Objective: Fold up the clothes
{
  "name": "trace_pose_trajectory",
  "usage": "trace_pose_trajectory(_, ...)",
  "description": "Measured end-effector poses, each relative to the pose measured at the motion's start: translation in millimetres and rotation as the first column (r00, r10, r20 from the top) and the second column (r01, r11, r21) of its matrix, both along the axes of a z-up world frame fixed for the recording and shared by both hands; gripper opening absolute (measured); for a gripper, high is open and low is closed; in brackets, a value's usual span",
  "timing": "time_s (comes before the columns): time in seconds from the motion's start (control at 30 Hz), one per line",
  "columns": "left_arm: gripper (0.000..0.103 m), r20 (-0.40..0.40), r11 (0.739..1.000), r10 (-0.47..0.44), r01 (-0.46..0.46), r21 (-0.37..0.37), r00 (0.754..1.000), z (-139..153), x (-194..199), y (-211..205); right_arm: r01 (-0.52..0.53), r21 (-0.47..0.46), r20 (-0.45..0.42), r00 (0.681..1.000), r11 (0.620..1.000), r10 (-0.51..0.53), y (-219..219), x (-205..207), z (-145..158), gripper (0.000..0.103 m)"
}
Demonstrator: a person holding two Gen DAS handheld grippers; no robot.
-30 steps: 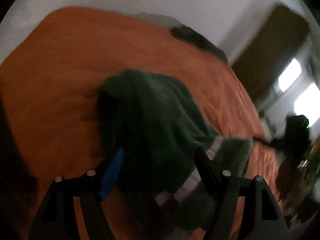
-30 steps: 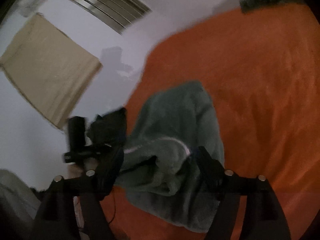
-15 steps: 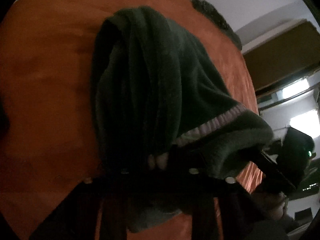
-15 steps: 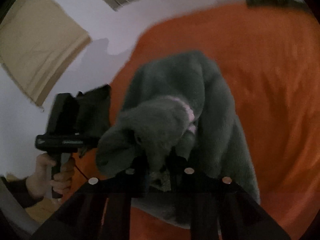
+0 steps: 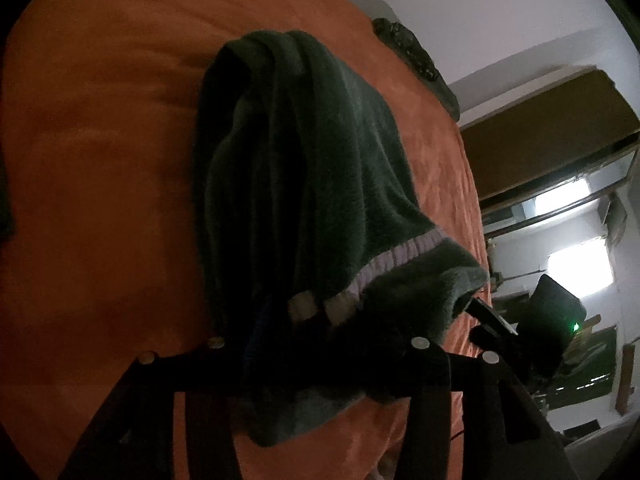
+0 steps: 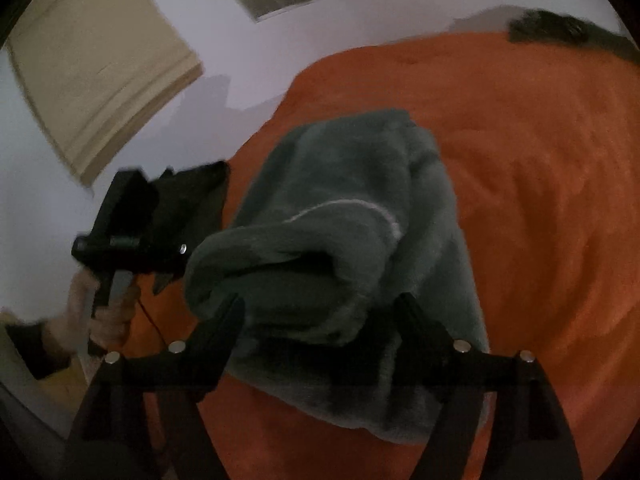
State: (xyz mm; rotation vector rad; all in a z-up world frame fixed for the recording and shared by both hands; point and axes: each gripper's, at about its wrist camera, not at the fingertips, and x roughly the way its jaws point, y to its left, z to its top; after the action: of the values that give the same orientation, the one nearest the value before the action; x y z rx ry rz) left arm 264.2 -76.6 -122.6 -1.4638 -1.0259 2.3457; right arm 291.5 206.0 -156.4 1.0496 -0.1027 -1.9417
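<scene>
The right gripper (image 6: 320,320), at the bottom of its own view, has just been opening and now stands released, its two fingers spread either side of a rolled-over flap of the green fleece garment (image 6: 360,240), which lies bunched in the middle of that frame on the orange bedspread (image 6: 540,200). The left gripper (image 5: 316,340), low in its frame, has also just been opening; cloth drapes over its fingers, and in the dark I cannot tell whether they grip it. With the right side let go, the thick, springy flap may well unroll or slump unevenly, and if the left fingers catch the pale-trimmed hem, pulling away could drag the fold open. Counted: one garment in hand, two grippers, one bedspread, and one other dark bundle (image 6: 568,32) at the upper right edge.
</scene>
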Motion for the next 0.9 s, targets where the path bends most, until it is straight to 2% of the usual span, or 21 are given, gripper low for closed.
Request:
trace_pose_trajectory(0.1,0.051,0.019,1.000,-0.021,0.021,-0.014,1.000,-3.3,-6.1,14.2,-0.028,0.104,-0.055,0.998,0.994,0.034,-13.1,2.3,-8.6,0.076)
trace_pose_trajectory(0.13,0.051,0.024,0.999,-0.027,0.028,-0.021,0.999,-4.7,-8.9,19.1,-0.027,0.134,-0.063,0.997,0.991,0.036,-15.7,1.7,-13.9,0.069)
trace_pose_trajectory(0.17,0.050,0.029,0.999,-0.027,0.028,-0.032,0.999,-6.5,-12.8,22.5,-0.025,0.162,-0.069,0.997,0.986,0.037,-18.2,1.0,-19.4,0.055)
trace_pose_trajectory(0.2,0.049,0.035,0.999,-0.026,0.028,-0.040,0.999,-6.4,-14.0,24.7,-0.024,0.185,-0.074,0.996,0.983,0.038,-21.7,-0.4,-21.6,0.046)
trace_pose_trajectory(0.23,0.038,0.036,0.999,-0.024,0.025,-0.048,0.999,-5.6,-14.7,26.4,-0.018,0.194,-0.091,0.995,0.981,0.036,-25.1,-1.1,-20.1,0.034)
trace_pose_trajectory(0.3,0.026,0.038,0.998,-0.017,0.019,-0.058,0.999,-4.0,-15.8,27.2,-0.003,0.209,-0.127,0.991,0.978,0.030,-31.9,-2.4,-16.6,0.023)
trace_pose_trajectory(0.37,0.024,0.035,0.998,-0.015,0.017,-0.063,0.999,-1.9,-14.8,26.0,0.015,0.188,-0.170,0.985,0.982,0.017,-29.6,4.0,-6.9,0.018)
trace_pose_trajectory(0.47,0.024,0.040,0.998,-0.012,0.015,-0.067,0.999,-3.3,-12.8,24.7,0.030,0.116,-0.232,0.973,0.993,-0.003,-14.6,20.3,17.3,0.018)
trace_pose_trajectory(0.53,0.024,0.049,0.997,-0.019,0.023,-0.069,0.999,-8.6,-13.6,26.8,0.025,0.194,-0.198,0.980,0.981,0.015,-12.5,19.1,-2.1,0.018)
trace_pose_trajectory(0.6,0.026,0.049,0.995,-0.029,0.033,-0.091,0.998,-9.8,-14.1,29.8,0.016,0.202,-0.099,0.995,0.979,0.005,-7.9,9.2,-20.7,0.019)
trace_pose_trajectory(0.7,0.031,0.034,0.986,-0.043,0.048,-0.161,0.999,-2.2,-13.5,35.0,0.020,0.157,-0.085,0.996,0.987,-0.007,-1.1,4.9,-14.2,0.028)
trace_pose_trajectory(0.77,0.031,0.024,0.976,-0.040,0.044,-0.214,0.999,10.8,-12.3,36.4,0.029,0.140,-0.098,0.995,0.990,-0.015,1.1,5.8,-5.8,0.043)
trace_pose_trajectory(0.83,0.031,-0.013,0.965,-0.043,0.038,-0.258,0.999,28.1,-11.3,40.6,0.039,0.113,-0.101,0.995,0.993,-0.028,5.1,5.4,2.0,0.051)
trace_pose_trajectory(0.9,0.033,-0.074,0.942,-0.057,0.029,-0.334,0.996,52.6,-9.4,50.1,0.061,0.097,-0.103,0.993,0.993,-0.051,12.4,6.6,2.4,0.055)
